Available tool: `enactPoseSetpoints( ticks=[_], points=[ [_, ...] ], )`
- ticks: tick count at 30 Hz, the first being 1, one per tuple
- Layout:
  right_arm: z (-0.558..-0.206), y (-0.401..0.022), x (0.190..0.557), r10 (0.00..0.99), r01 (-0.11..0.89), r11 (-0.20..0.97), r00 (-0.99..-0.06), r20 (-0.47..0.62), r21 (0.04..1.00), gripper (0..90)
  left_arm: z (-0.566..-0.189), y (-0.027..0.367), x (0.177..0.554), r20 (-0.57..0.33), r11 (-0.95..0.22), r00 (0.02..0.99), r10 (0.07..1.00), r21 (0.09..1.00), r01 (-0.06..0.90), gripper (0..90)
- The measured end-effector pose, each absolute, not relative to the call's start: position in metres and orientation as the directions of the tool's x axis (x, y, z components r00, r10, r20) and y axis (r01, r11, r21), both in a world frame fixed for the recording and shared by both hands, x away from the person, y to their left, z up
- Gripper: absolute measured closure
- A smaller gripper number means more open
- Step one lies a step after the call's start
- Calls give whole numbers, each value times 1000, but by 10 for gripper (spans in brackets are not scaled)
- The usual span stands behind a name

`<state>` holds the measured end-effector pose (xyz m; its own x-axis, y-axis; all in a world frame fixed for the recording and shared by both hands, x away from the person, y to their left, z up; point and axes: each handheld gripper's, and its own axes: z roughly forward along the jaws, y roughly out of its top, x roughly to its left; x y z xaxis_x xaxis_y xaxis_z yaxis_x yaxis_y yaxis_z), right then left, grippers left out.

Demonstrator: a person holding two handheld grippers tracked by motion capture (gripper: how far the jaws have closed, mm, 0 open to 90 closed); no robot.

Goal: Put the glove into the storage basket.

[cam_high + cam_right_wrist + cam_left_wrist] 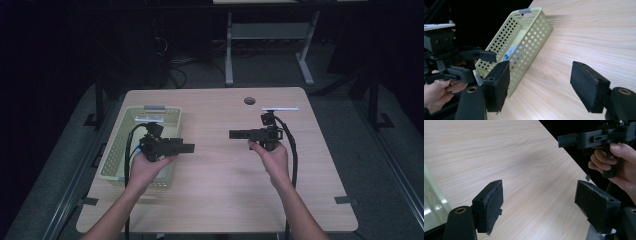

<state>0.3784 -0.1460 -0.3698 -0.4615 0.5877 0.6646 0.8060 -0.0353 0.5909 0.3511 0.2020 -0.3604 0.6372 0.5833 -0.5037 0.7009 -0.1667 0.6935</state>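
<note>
Basket (145, 145) sits at the worktop's (220, 200) left edge; both grippers, left (187, 148) and right (235, 134), hover with jaws wide and empty. Judged between steps; next calls for reaching a target.

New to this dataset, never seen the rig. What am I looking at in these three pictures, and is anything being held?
There is no robot arm here. A person sits at a wooden table and holds a hand-held two-jaw tool in each hand: the left gripper and the right gripper.

The high view comes from a fixed camera above the person, looking forward and down; the forearms enter from the bottom. The other two pictures come from cameras riding on the grippers, each looking along its own two black padded jaws. The left gripper view also catches the other hand with its tool; the right gripper view does likewise.

On the table stands a pale yellow-green perforated basket, at the person's left. Something blue shows through its holes, too small to identify.

Both grippers' jaws stand apart with nothing between them.
</note>
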Motion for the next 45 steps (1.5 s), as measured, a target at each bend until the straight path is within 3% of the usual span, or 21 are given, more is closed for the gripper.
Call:
enactPoseSetpoints(
  ticks=[45],
  points=[
    [-396, -228, 355, 627, 814, -139, -368, 686, 564, 286, -383, 149, 329, -484, -211, 685, 544, 712, 670, 221]
  ],
)
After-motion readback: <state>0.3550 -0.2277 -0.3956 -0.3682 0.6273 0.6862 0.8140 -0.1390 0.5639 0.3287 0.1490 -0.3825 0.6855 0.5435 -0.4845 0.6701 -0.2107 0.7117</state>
